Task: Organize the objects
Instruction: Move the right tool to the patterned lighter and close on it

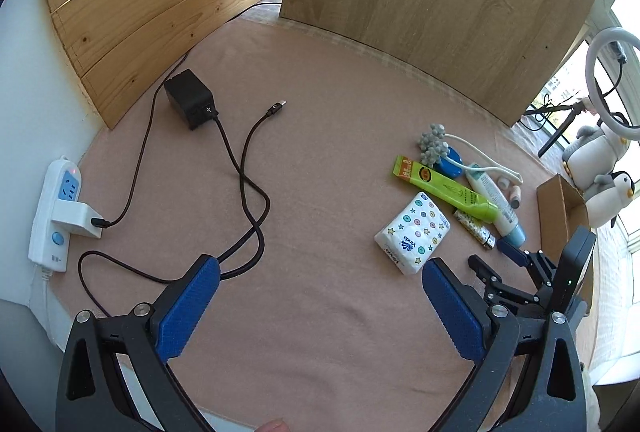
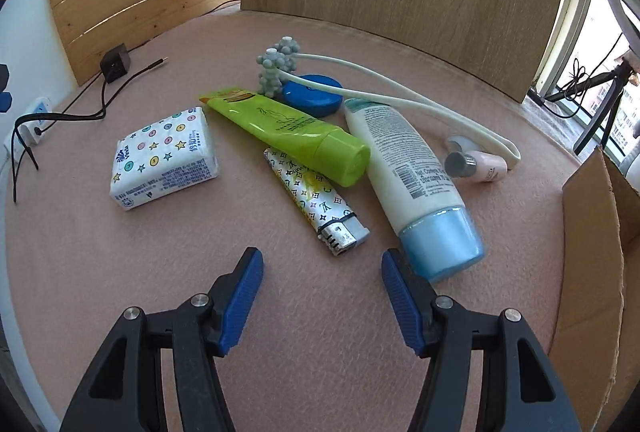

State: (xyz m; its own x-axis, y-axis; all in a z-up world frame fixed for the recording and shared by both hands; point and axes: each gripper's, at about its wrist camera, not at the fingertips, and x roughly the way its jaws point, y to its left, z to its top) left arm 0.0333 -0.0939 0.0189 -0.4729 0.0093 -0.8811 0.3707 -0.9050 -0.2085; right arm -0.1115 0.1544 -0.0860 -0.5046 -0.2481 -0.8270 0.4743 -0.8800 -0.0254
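Down over the pink felt table top (image 2: 80, 272), my right gripper (image 2: 322, 264) stands about half open with nothing between its blue pads, just short of the patterned silver lighter (image 2: 316, 203) and the white tube with a pale blue cap (image 2: 412, 175). My left gripper (image 1: 320, 272) gapes wide and empty over bare felt, well left of the pile.

Only my left view shows the white power strip (image 1: 54, 211), the black charger block (image 1: 190, 97) with its loose cables, the two plush penguins (image 1: 600, 171) and my other gripper. Only my right view shows the lighter's LV-style monogram and the small print on the white tube, too fine to read.

The white tissue pack (image 2: 164, 159) reads "Vinda". The lime-green tube (image 2: 288, 131) lies between it and the white tube, and a brown cardboard box (image 2: 592, 252) stands at the right.
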